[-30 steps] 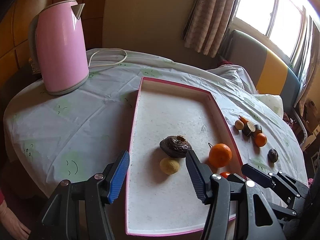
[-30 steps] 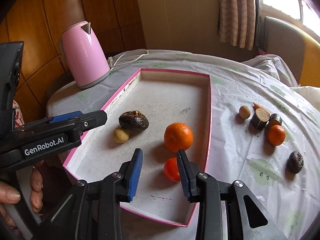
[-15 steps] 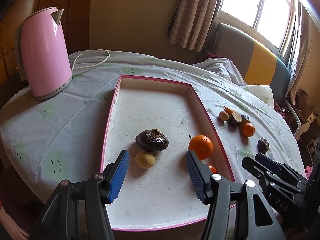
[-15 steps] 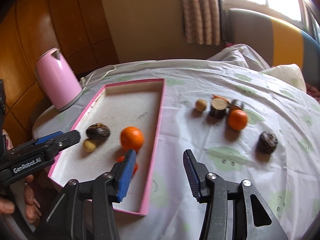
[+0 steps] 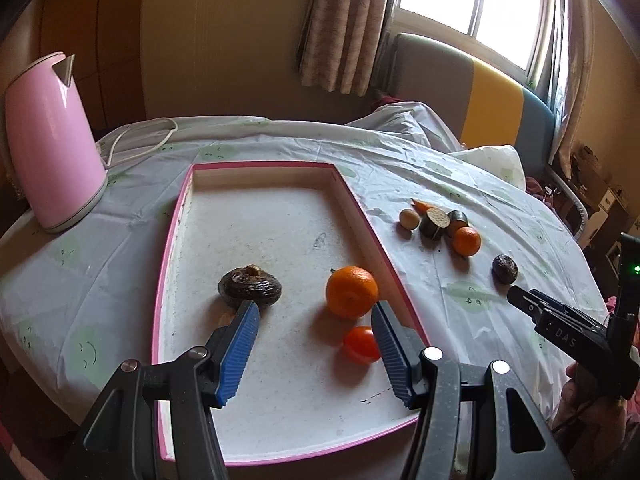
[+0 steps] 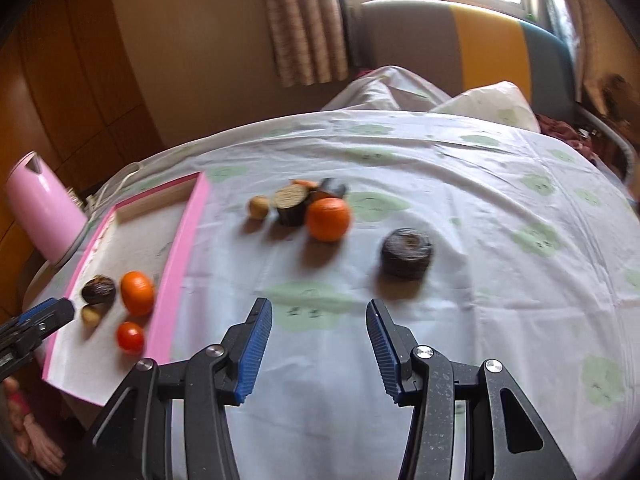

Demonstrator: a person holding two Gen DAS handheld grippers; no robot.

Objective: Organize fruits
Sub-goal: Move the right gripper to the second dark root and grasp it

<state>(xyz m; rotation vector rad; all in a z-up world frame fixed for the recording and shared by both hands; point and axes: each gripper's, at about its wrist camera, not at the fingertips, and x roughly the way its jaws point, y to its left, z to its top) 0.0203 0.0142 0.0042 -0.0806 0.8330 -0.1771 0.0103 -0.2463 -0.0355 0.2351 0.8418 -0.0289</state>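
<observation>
A pink-rimmed white tray (image 5: 176, 216) (image 6: 188, 236) holds a big orange (image 5: 352, 291) (image 6: 137, 293), a small red tomato (image 5: 361, 345) (image 6: 130, 337), a dark wrinkled fruit (image 5: 250, 289) (image 6: 98, 289) and a small yellow fruit (image 6: 90, 315). On the cloth lie a small orange (image 5: 466, 241) (image 6: 328, 219), a dark round fruit (image 5: 505, 269) (image 6: 406, 253), a tan ball (image 5: 409, 219) (image 6: 258, 206) and dark cut pieces (image 5: 435, 222) (image 6: 292, 203). My left gripper (image 5: 314, 350) is open and empty above the tray's near end. My right gripper (image 6: 318, 346) is open and empty above the cloth, short of the dark round fruit.
A pink kettle (image 5: 50, 152) (image 6: 42, 204) with a white cord (image 5: 138, 140) stands at the table's far left. A padded bench (image 5: 492, 108) and a window lie beyond the round table. The right gripper's body (image 5: 576, 336) shows at the left view's right edge.
My right gripper has swung right, from over the tray and the tomato to over the cloth near the loose fruits. My left gripper has shifted right along the tray.
</observation>
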